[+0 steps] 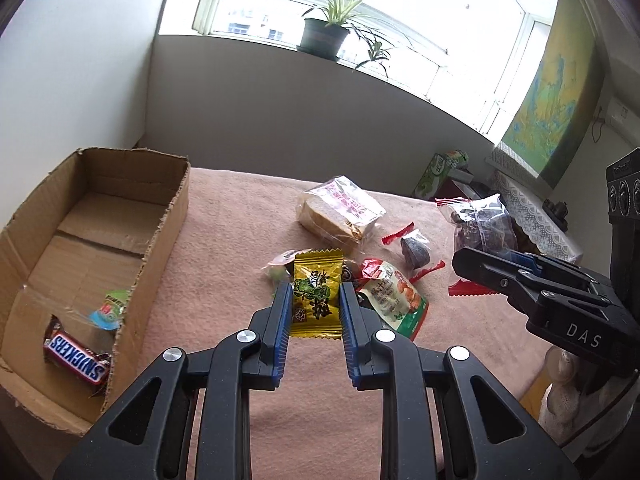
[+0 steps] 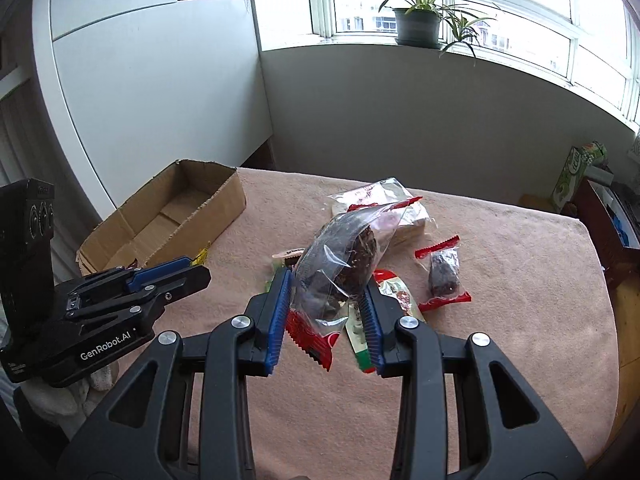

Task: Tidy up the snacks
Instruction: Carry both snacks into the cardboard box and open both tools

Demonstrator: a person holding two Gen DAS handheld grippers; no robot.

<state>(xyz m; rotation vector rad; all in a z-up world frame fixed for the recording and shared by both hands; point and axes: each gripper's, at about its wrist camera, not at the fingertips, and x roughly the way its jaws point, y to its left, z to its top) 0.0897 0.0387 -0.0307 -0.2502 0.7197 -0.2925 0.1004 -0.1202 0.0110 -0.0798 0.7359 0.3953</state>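
My left gripper [image 1: 314, 292] is shut on a yellow snack packet [image 1: 316, 294] and holds it above the pink cloth. My right gripper [image 2: 326, 284] is shut on a clear bag with red ends holding a dark snack [image 2: 340, 260], lifted off the table; it also shows in the left wrist view [image 1: 482, 226]. The cardboard box [image 1: 168, 216] stands at the left and holds a Snickers bar [image 1: 78, 358] and a small green and blue packet [image 1: 110, 308]. The box also shows in the right wrist view [image 2: 208, 204].
On the pink cloth [image 1: 240, 240] lie a bagged bread slice [image 1: 340, 212], a small red-ended dark candy [image 1: 414, 250], a red and green packet [image 1: 394, 298] and a small jelly cup [image 1: 282, 264]. A potted plant [image 1: 324, 34] stands on the windowsill.
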